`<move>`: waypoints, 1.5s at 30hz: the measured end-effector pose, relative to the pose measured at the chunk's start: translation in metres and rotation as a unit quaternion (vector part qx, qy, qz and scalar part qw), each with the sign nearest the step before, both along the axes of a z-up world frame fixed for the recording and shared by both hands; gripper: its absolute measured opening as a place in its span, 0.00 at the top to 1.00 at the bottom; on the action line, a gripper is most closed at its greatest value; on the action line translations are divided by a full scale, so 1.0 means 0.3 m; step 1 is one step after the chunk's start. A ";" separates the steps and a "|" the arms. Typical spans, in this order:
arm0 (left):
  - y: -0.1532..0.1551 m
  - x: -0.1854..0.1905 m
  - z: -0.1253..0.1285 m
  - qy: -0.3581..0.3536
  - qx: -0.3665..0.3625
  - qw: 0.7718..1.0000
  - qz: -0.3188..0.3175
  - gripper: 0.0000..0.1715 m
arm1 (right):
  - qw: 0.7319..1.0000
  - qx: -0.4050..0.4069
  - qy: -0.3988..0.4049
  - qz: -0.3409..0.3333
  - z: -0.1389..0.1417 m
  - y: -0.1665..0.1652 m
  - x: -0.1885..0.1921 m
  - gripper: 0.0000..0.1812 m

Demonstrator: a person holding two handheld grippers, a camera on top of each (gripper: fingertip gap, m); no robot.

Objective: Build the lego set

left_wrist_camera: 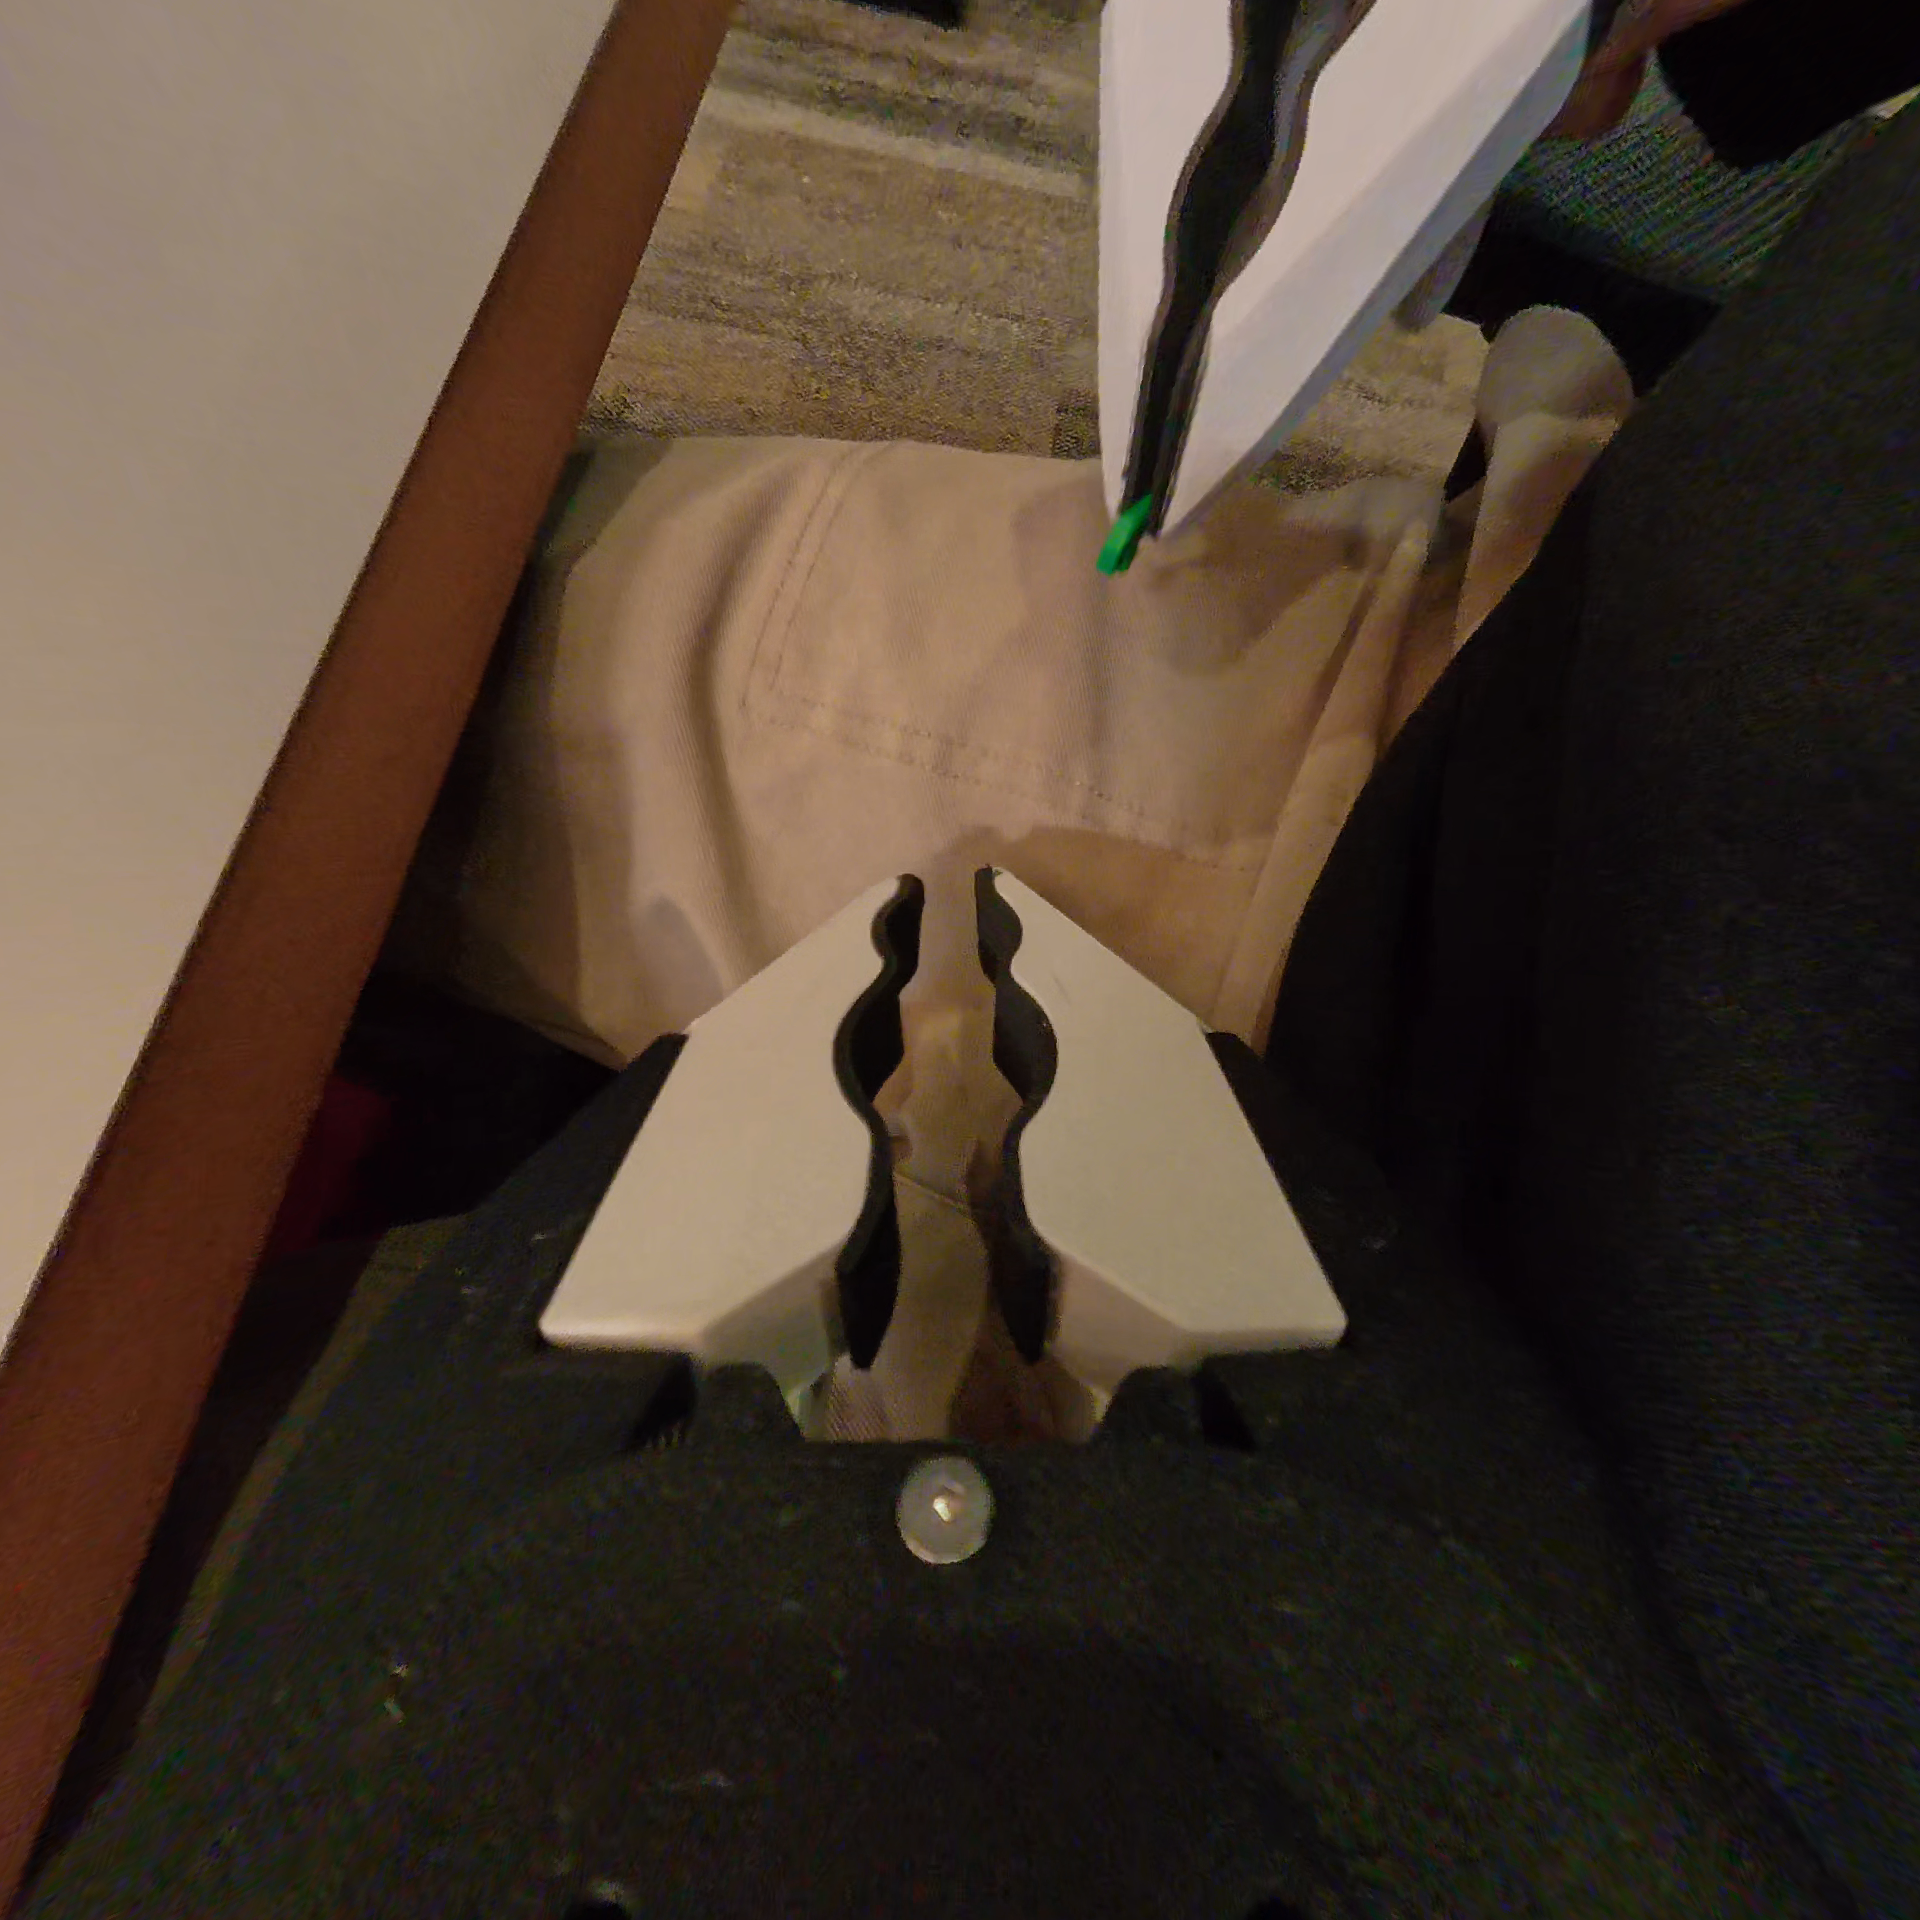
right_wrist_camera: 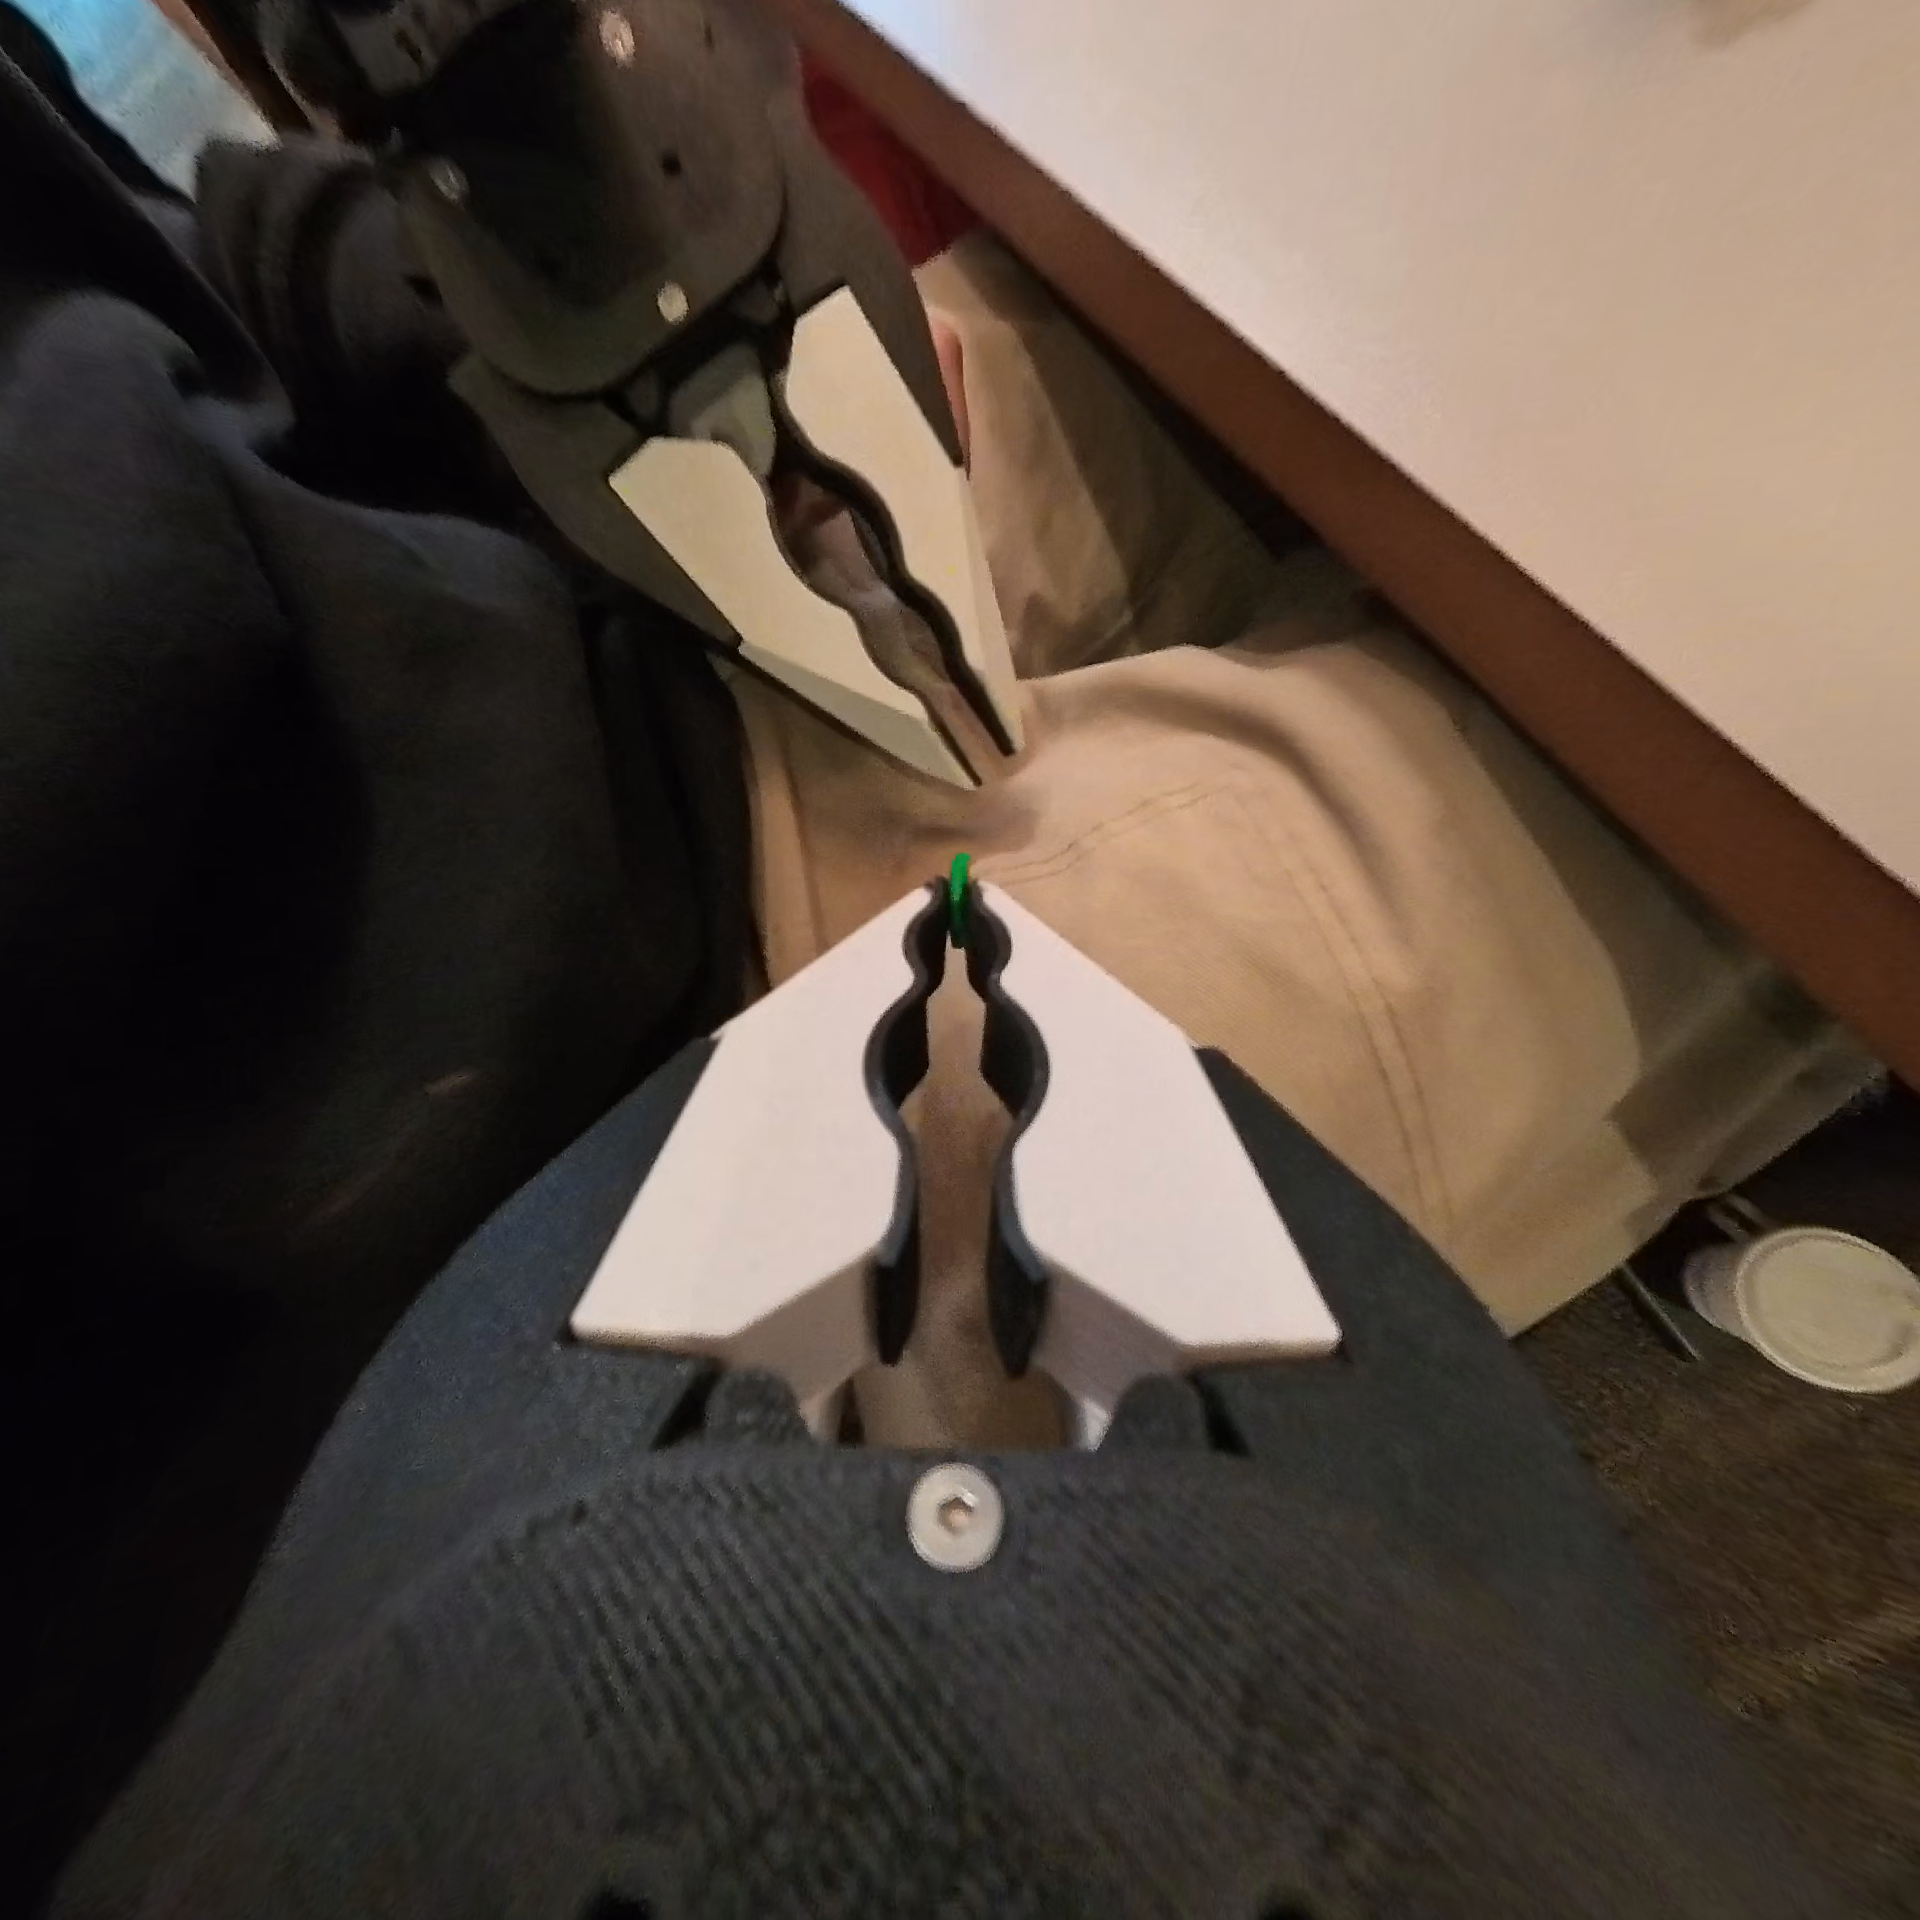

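Observation:
My right gripper (right_wrist_camera: 958,896) is shut on a small thin green lego piece (right_wrist_camera: 958,904), which sticks out past the fingertips. The left wrist view shows the same gripper (left_wrist_camera: 1141,517) at the top with the green piece (left_wrist_camera: 1122,542) at its tip. My left gripper (left_wrist_camera: 948,883) stands slightly open with a narrow gap between the pads and no lego piece in it. In the right wrist view the left gripper (right_wrist_camera: 992,764) has its tips down at the beige trouser fabric (right_wrist_camera: 1247,883), just beyond the green piece. Both grippers are below the table edge, over a person's lap.
A white table top (left_wrist_camera: 156,416) with a brown edge (left_wrist_camera: 364,727) runs along one side, and it shows in the right wrist view (right_wrist_camera: 1455,540) too. A dark garment (left_wrist_camera: 1714,935) lies beside the beige trousers (left_wrist_camera: 935,675). A white lidded cup (right_wrist_camera: 1818,1320) lies on the carpet (left_wrist_camera: 883,260). Across from one pair of fingers to the other is roughly 6 centimeters.

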State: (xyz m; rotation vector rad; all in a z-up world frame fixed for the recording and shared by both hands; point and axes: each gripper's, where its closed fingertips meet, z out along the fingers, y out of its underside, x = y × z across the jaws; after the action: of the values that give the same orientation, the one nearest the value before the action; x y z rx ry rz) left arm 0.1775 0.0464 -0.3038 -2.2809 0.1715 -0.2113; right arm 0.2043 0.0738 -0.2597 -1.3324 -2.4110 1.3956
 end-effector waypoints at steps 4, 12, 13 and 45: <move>0.009 -0.002 -0.005 0.015 -0.002 1.000 0.003 0.93 | 0.999 -0.021 0.025 -0.010 0.045 0.014 0.014 1.00; 0.037 0.007 0.037 -0.014 0.013 1.000 0.024 0.94 | 0.997 -0.046 0.065 0.000 0.084 -0.036 0.061 1.00; 0.041 0.011 0.043 -0.018 0.014 0.999 0.025 0.94 | 0.996 -0.048 0.071 -0.003 0.089 -0.037 0.068 1.00; 0.418 0.571 0.062 -0.118 0.071 0.989 -0.058 0.88 | 0.878 -0.174 0.203 -0.397 0.223 0.227 0.743 1.00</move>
State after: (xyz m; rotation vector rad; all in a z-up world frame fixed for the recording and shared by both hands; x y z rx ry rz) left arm 0.3489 0.1716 -0.2851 -2.0875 0.1899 -0.5108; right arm 0.4273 0.1418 -0.1928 -1.6076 -1.1489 1.6291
